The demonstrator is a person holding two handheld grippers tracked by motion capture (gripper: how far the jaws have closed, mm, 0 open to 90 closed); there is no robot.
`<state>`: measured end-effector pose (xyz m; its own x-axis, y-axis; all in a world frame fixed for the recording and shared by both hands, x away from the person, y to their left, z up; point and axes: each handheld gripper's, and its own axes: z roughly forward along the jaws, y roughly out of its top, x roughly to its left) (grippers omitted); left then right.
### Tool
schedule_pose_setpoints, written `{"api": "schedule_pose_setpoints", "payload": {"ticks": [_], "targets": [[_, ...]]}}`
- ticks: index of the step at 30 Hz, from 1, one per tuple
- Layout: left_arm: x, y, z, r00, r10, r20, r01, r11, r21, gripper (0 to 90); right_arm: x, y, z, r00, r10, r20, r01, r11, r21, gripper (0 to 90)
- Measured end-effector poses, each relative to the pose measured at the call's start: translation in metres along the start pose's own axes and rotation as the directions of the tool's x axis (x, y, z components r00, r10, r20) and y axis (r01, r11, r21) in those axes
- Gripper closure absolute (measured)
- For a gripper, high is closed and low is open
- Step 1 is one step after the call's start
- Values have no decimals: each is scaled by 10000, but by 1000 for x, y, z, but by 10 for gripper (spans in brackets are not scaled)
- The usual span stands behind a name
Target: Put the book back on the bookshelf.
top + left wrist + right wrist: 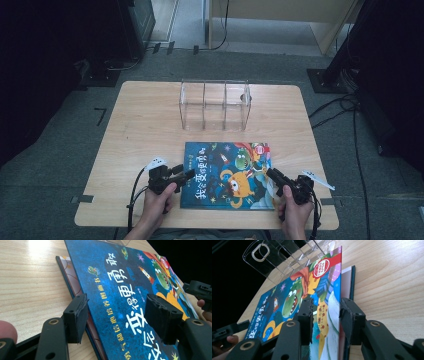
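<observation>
High view: picture book (pixel 227 175) lies on the wooden table (pixel 145 125), on the near side of the clear plastic organizer (pixel 215 105), well apart from it. I use the book as my landmark. My left gripper (pixel 189 175) sits at the book's left edge, fingertips over the cover's margin. My right gripper (pixel 271 174) sits at the book's right edge, tips over the cover there. A hand holds each gripper from the near table edge.

Left gripper view: blue cover of the book (pixel 120 295) runs between my left gripper's (pixel 120 320) two pads. One pad (pixel 76 317) is beside the book's edge, the other (pixel 161 317) is over the cover. The cover looks lifted off the pages below. Gaps show on both sides, so the jaws are spread and not pressing. The other gripper (pixel 198 291) sits at the far edge of the book.

Right gripper view: the front cover of the book (pixel 294 300) is raised on edge between my right gripper's (pixel 325 317) pads. Left pad (pixel 306 315) lies against the printed face, right pad (pixel 348 320) on the back side. Jaws look clamped on the cover. The organizer (pixel 287 257) lies beyond the book's far end. The left gripper (pixel 227 332) is at the book's opposite edge.
</observation>
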<state>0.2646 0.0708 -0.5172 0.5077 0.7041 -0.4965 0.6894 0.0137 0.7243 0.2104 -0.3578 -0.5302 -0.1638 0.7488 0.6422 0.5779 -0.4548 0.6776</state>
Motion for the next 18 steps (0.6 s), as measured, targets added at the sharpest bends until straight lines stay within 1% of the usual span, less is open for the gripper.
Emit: {"api": "schedule_pose_setpoints", "payload": {"ticks": [2,4,5,6,7,8,9,10,11,12,13,14,15,16,17,18], "targets": [[0,0,0,10000,42,6,-42,10000,-43,363,0,0,0,10000,-7,-8,7,10000,-19,640],[0,0,0,10000,31,59,-31,10000,-63,363,0,0,-1,10000,-5,13,5,9998,-188,643],[1,1,0,10000,-17,69,17,10000,-32,363,0,0,-1,10000,-11,-16,11,9997,-238,670],[1,1,0,10000,-17,69,17,10000,-32,362,0,0,-1,10000,-11,-16,11,9997,-238,670],[2,0,2,9997,-86,207,85,9999,59,385,0,1,-1,9885,185,-1503,-225,9994,-254,693],[2,0,3,9989,-93,455,83,9997,229,385,0,1,-1,9885,185,-1503,-225,9994,-254,684],[0,0,5,9992,142,365,-156,9992,377,374,2,0,1,9857,109,-1684,-131,9998,-122,682],[-4,-1,4,9988,300,-400,-293,9994,177,349,9,-4,5,9980,-460,-437,461,9989,19,655],[-4,-1,4,9988,300,-400,-293,9994,177,347,9,-4,5,9980,-460,-437,461,9989,19,655],[0,-1,3,9989,-63,-471,67,9999,91,332,14,-5,6,9965,-778,299,778,9970,23,619],[0,-1,3,9989,-63,-471,67,9999,91,324,14,-5,6,9925,-895,834,886,9960,144,619],[3,0,3,9990,-237,-389,248,9993,282,321,13,-5,5,9913,-848,1004,832,9963,196,617],[3,0,4,9989,-239,-391,255,9988,417,320,10,-4,5,9933,-630,971,605,9978,285,609],[3,0,4,9989,-239,-391,255,9988,417,319,7,-3,5,9928,-473,1105,427,9981,434,605],[3,0,6,9989,-247,-402,267,9984,501,319,7,-3,5,9928,-473,1105,427,9981,434,605],[2,0,7,9989,-214,-428,240,9979,608,321,2,-1,8,9958,64,910,-122,9979,639,591]]}}
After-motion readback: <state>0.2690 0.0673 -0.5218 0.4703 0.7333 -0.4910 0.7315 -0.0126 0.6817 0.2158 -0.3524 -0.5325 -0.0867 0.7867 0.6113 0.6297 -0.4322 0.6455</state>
